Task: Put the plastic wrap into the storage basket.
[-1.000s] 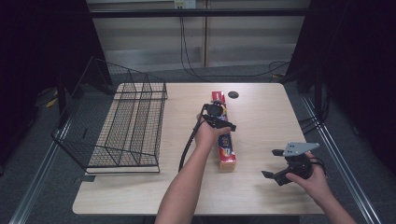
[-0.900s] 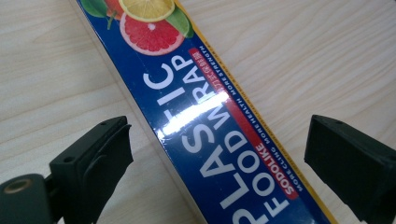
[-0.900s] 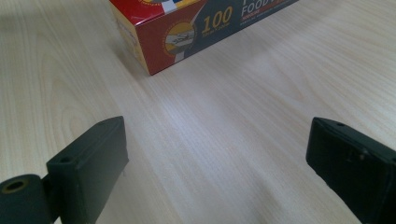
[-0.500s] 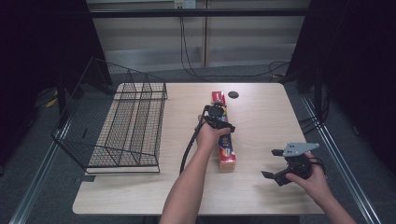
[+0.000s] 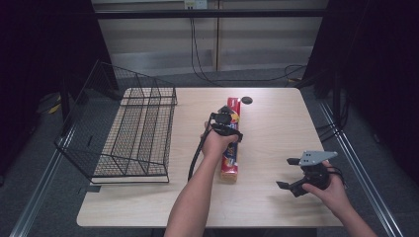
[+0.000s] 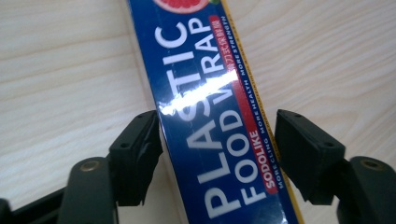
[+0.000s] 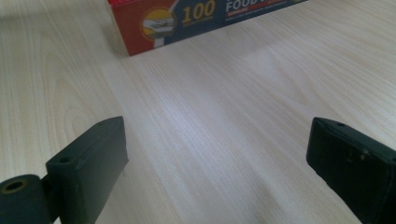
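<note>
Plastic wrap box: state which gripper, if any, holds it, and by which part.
No firm hold yet. The left gripper, jaws just closing, straddles the plastic wrap box mid-length across its long sides; a gap remains at one jaw.

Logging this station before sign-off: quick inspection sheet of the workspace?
Surface: light wood-grain table, no spills seen.
Job's things: long blue and red cardboard box of plastic food wrap lying flat at mid-table.
Clutter: black wire rack at the table's left; small black round disc near the far edge.
Grippers: left gripper straddles the box, jaws have just been closing, left pad touching, right pad a little off; right gripper open, over bare table.
Cables: black cable trailing from the left gripper; more cables on the floor behind.
Surroundings: dark curtains at both sides, pale panelled wall behind.
</note>
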The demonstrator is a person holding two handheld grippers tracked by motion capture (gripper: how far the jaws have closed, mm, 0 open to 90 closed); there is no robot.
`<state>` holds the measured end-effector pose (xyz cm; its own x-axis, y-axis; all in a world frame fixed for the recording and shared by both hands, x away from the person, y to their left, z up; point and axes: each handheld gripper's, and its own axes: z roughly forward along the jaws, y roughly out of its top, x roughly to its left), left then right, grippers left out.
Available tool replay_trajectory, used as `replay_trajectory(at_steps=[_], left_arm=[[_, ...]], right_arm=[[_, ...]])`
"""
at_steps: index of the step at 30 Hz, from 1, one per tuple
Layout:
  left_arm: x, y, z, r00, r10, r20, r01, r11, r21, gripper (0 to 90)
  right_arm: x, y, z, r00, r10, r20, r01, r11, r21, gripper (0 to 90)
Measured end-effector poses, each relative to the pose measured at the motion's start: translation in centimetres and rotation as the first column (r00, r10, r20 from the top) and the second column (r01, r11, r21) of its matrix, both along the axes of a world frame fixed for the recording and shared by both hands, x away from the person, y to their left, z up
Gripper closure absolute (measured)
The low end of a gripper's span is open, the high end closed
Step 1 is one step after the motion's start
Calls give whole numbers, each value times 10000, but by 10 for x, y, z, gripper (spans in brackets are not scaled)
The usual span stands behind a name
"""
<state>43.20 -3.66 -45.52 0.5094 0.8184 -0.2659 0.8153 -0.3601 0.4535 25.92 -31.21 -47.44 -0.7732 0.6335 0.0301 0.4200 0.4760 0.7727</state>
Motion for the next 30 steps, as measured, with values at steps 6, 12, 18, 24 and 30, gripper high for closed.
replay_trajectory(at_steps=[6,12,18,24,30], left_arm=[[-7,16,6,9991,-87,-414,105,9989,457,395],[-17,31,8,9979,-409,-506,442,9969,653,405],[-18,35,8,9970,-527,-569,564,9963,656,389],[-9,30,7,9984,-330,-467,360,9973,639,373],[1,20,2,9989,-256,-389,283,9970,717,339]], right_arm=[[1,0,0,10000,-3,-20,3,10000,-8,51],[1,2,-1,10000,10,-71,-10,10000,28,50],[2,3,-1,10000,13,-38,-13,10000,25,51],[2,6,-1,10000,70,-33,-71,10000,-57,51],[3,4,-1,9999,113,-26,-113,9999,-35,51]])
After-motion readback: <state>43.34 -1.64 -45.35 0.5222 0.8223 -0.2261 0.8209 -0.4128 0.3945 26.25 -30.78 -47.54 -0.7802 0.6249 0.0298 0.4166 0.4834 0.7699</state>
